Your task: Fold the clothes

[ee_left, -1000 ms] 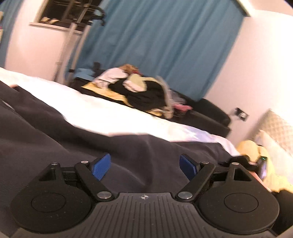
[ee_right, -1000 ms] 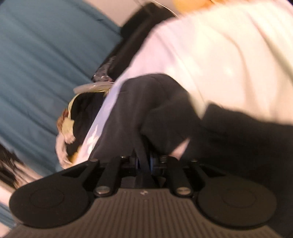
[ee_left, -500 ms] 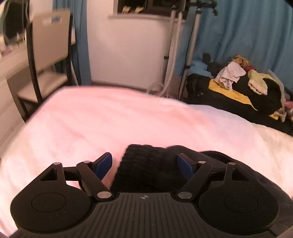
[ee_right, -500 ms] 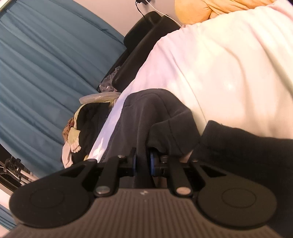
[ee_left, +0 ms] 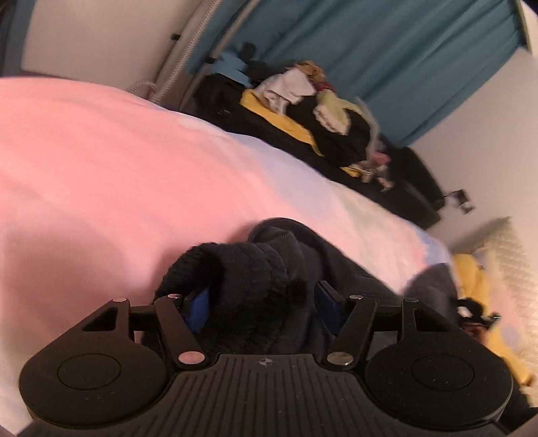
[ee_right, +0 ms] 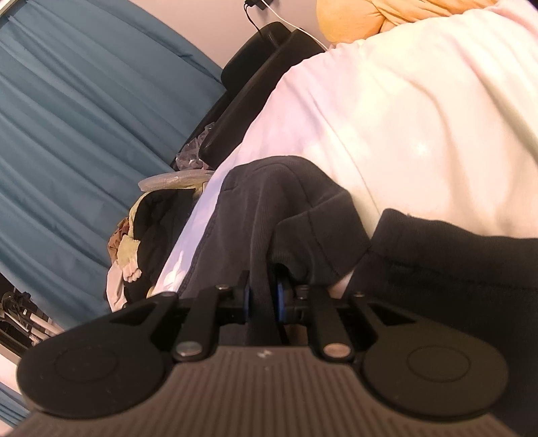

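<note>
A dark grey, fleece-lined garment (ee_left: 269, 265) lies on the pale bed cover (ee_left: 101, 174). In the left wrist view a bunched fold of it sits between the blue pads of my left gripper (ee_left: 262, 307), whose jaws stand wide apart around the thick cloth; whether they press it I cannot tell. In the right wrist view my right gripper (ee_right: 261, 299) is shut on a thin fold of the same dark garment (ee_right: 269, 208), which rises up from the jaws and drapes over the white bed cover (ee_right: 403, 117).
A black couch (ee_left: 386, 181) heaped with mixed clothes (ee_left: 312, 101) stands beyond the bed, before blue curtains (ee_left: 386, 50). Pillows and a yellow item (ee_left: 477, 285) lie at the bed's right end. An orange-yellow cushion (ee_right: 386, 16) shows in the right wrist view.
My left gripper swung over the bed and came down around the garment's bunched fleece edge, its pads closer together. My right gripper kept its hold on the fold and barely moved.
</note>
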`<action>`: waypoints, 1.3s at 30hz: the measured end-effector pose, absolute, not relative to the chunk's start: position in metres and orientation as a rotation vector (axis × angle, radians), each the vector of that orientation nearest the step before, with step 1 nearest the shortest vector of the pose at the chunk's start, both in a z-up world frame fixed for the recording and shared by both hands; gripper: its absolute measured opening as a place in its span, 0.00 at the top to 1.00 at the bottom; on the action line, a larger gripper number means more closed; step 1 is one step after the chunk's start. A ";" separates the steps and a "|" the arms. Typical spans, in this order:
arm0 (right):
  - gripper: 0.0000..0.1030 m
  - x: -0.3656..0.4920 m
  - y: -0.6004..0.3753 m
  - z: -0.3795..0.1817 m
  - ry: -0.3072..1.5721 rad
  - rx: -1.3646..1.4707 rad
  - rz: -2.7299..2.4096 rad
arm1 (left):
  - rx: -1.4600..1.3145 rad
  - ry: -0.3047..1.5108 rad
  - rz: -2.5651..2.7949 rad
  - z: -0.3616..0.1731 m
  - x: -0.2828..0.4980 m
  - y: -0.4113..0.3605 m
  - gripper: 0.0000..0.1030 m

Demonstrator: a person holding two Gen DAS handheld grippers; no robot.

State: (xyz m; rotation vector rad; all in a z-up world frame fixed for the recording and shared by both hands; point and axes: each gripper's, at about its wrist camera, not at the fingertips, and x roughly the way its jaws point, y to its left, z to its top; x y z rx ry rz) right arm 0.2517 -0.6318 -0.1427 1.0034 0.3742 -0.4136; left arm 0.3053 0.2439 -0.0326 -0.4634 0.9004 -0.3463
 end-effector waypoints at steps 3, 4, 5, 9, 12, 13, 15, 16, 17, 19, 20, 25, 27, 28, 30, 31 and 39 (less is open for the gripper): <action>0.84 0.252 -0.633 -0.144 0.372 1.014 -0.415 | -0.458 0.909 -0.189 -0.043 0.323 0.232 0.38; 0.84 0.253 -0.633 -0.144 0.371 1.014 -0.415 | -0.449 0.893 -0.124 -0.040 0.325 0.225 0.43; 0.84 0.253 -0.633 -0.144 0.372 1.011 -0.417 | -0.436 0.874 -0.056 -0.034 0.326 0.221 0.52; 0.83 0.258 -0.629 -0.136 0.388 0.969 -0.425 | -0.442 0.778 0.152 0.001 0.322 0.214 0.89; 0.94 0.268 -0.621 -0.110 0.353 0.907 -0.354 | -0.447 0.667 0.218 0.040 0.313 0.214 0.89; 0.94 0.268 -0.617 -0.093 0.287 0.877 -0.288 | -0.457 0.625 0.231 0.053 0.309 0.215 0.89; 0.95 0.263 -0.606 -0.055 0.114 0.789 -0.169 | -0.461 0.536 0.252 0.077 0.307 0.218 0.89; 0.95 0.257 -0.603 -0.041 0.028 0.762 -0.126 | -0.470 0.489 0.271 0.087 0.305 0.222 0.89; 0.95 0.251 -0.601 -0.028 -0.052 0.735 -0.088 | -0.486 0.453 0.290 0.091 0.306 0.227 0.89; 0.94 0.244 -0.602 -0.023 -0.123 0.699 -0.089 | -0.520 0.400 0.323 0.091 0.311 0.238 0.89; 0.94 0.246 -0.604 -0.032 -0.104 0.688 -0.106 | -0.532 0.401 0.338 0.081 0.317 0.245 0.89; 0.94 0.289 -0.628 -0.147 0.439 0.849 -0.263 | -0.481 0.535 0.357 0.015 0.355 0.246 0.80; 0.92 0.285 -0.634 -0.163 0.415 0.911 -0.222 | -0.404 0.590 0.428 -0.002 0.366 0.234 0.56; 0.88 0.287 -0.634 -0.158 0.420 0.891 -0.219 | -0.392 0.593 0.418 -0.003 0.368 0.229 0.36; 0.84 0.288 -0.629 -0.150 0.416 0.850 -0.210 | -0.372 0.590 0.367 0.002 0.370 0.219 0.24; 0.83 0.287 -0.629 -0.151 0.411 0.857 -0.211 | -0.346 0.576 0.340 0.008 0.367 0.213 0.23; 0.73 0.274 -0.640 -0.154 0.319 1.066 -0.216 | -0.195 0.475 0.133 0.060 0.283 0.113 0.15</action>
